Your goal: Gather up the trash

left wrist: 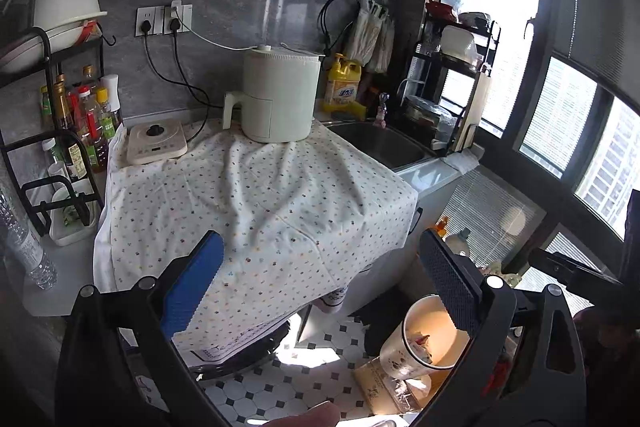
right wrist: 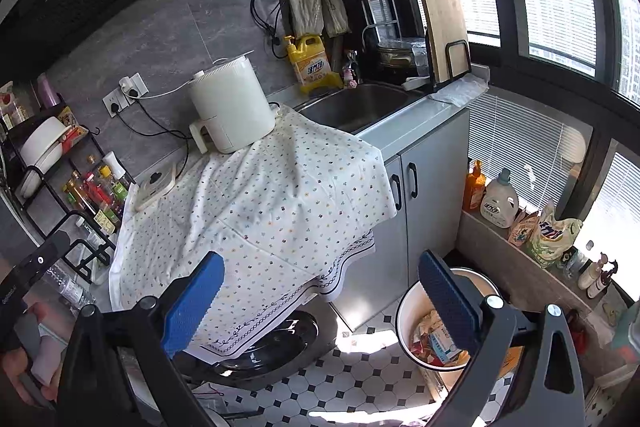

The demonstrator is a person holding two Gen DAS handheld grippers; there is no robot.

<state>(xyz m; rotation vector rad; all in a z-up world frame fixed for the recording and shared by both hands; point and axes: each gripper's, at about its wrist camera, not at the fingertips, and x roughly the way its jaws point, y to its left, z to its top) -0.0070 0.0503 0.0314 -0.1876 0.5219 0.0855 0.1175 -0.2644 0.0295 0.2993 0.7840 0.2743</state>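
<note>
A white trash bin [right wrist: 408, 311] stands on the tiled floor at lower right, with crumpled wrappers and packets [right wrist: 434, 341] inside. It also shows in the left wrist view [left wrist: 404, 355], partly behind my right finger. My left gripper [left wrist: 320, 279] is open and empty, above the front edge of the dotted tablecloth [left wrist: 256, 195]. My right gripper [right wrist: 320, 291] is open and empty, above the cloth's front corner and just left of the bin. No trash shows on the cloth [right wrist: 260, 211].
A white air fryer [left wrist: 280, 97] and a small induction cooker [left wrist: 156, 143] sit at the cloth's back. A sink [left wrist: 380, 143] lies right of them, a bottle rack [left wrist: 76, 131] to the left. Detergent bottles [right wrist: 498, 201] line a low ledge by the window.
</note>
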